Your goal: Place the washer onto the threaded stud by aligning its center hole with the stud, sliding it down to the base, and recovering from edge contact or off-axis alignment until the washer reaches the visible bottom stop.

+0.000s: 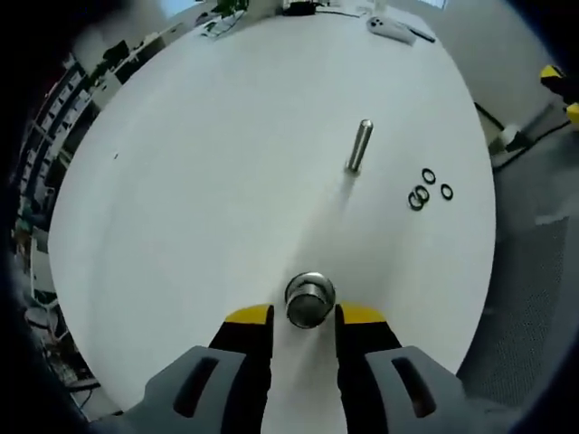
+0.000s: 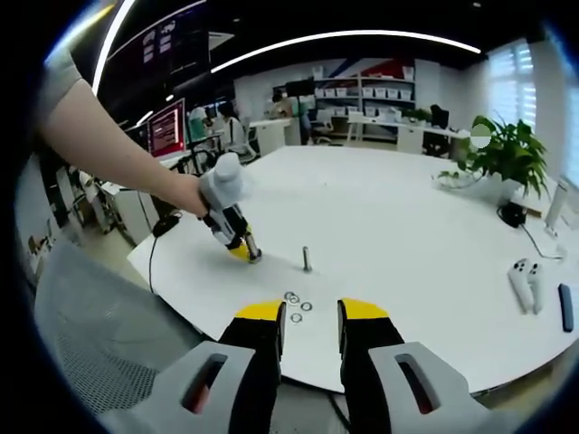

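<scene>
Left gripper view. White table (image 1: 208, 208). Left gripper (image 1: 303, 316): yellow-tipped jaws set narrow, closed on a short metal cylinder (image 1: 309, 300) seen end-on, its lower end toward the tabletop. What the cylinder is cannot be told from here. Stud (image 1: 358, 146): upright, bare, well ahead of the jaws and slightly right. Washers (image 1: 427, 187): about four dark rings lying flat to the right of the stud, near it but apart; two touch or overlap. None is on the stud. Table's far edge: remotes (image 1: 396, 30), blurred.

Right gripper view. Right gripper (image 2: 310, 325): jaws apart with a moderate gap, nothing between them, held off the table's near edge. Washers (image 2: 297, 306) lie just beyond the tips; the stud (image 2: 307, 259) stands past them. A person's arm (image 2: 118, 154) reaches in from the left with the left gripper (image 2: 244, 246), tips down at the table just left of the stud. Background: plant (image 2: 507, 154), controllers (image 2: 525, 280), office shelving, chair mesh below.

Risks, judged. The rings are thin and flat on a smooth top; jaws coming down may skate off one or nudge the touching pair together, lifting two. A washer gripped tilted would catch its edge on the stud's tip rather than drop.

View differences. The right gripper view shows both tools and the arm's reach; the left gripper view alone shows the held cylinder's open end and the rings' spacing.
</scene>
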{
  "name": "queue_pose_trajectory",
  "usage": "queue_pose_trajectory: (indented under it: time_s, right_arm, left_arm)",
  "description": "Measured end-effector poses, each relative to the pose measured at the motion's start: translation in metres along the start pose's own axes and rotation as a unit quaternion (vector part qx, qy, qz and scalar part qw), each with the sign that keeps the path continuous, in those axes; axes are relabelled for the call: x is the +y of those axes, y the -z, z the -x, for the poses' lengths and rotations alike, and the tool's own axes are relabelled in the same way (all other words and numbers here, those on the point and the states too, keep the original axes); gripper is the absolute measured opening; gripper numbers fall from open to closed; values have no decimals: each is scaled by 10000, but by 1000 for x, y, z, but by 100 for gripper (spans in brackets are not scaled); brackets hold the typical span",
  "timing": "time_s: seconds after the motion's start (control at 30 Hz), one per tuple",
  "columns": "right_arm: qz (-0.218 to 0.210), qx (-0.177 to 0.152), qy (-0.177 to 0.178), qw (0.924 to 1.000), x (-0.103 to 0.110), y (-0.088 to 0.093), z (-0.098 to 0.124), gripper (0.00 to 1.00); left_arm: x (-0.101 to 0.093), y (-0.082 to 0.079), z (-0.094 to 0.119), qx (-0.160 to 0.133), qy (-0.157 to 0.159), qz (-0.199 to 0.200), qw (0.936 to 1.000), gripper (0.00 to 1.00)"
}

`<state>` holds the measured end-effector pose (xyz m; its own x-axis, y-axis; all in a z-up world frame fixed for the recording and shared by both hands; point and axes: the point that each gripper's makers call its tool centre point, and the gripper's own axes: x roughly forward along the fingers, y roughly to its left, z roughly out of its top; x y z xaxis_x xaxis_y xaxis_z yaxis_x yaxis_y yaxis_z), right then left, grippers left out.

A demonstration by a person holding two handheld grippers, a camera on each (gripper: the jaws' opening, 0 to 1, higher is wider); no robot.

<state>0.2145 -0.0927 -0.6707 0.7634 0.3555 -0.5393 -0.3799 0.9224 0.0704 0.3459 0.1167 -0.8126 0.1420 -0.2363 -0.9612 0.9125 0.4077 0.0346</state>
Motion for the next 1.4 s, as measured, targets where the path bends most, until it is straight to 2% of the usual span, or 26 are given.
queue_pose_trajectory:
  time_s: [0.13,0.27,0.37,0.5,0.57,0.87,1.0,1.17,1.4]
  right_arm:
    - [-3,2,9,10000,0,0,0,26]
    - [0,12,12,10000,0,1,0,26]
    - [-3,20,22,10000,-1,1,0,26]
    - [-7,38,41,10000,-1,2,0,26]
    - [-8,51,44,10000,-1,2,0,26]
    - [8,109,45,9999,-1,4,0,26]
    - [5,125,56,9999,-2,5,0,26]
    - [4,132,65,9999,-2,5,0,26]
    - [22,150,45,9999,-2,5,-1,25]
  left_arm:
    - [12,15,4,98,-118,-10,9999,24]
    - [40,32,8,0,-375,676,9970,24]
    - [54,47,8,122,-460,992,9939,25]
    - [66,57,10,84,-607,1457,9874,25]
    - [66,58,9,67,-510,1623,9854,26]
    - [64,56,1,89,-480,1620,9856,26]
    - [61,58,-5,160,-364,1626,9859,26]
    - [61,55,-5,85,-303,1629,9861,22]
    - [44,52,-6,84,-235,1344,9906,21]
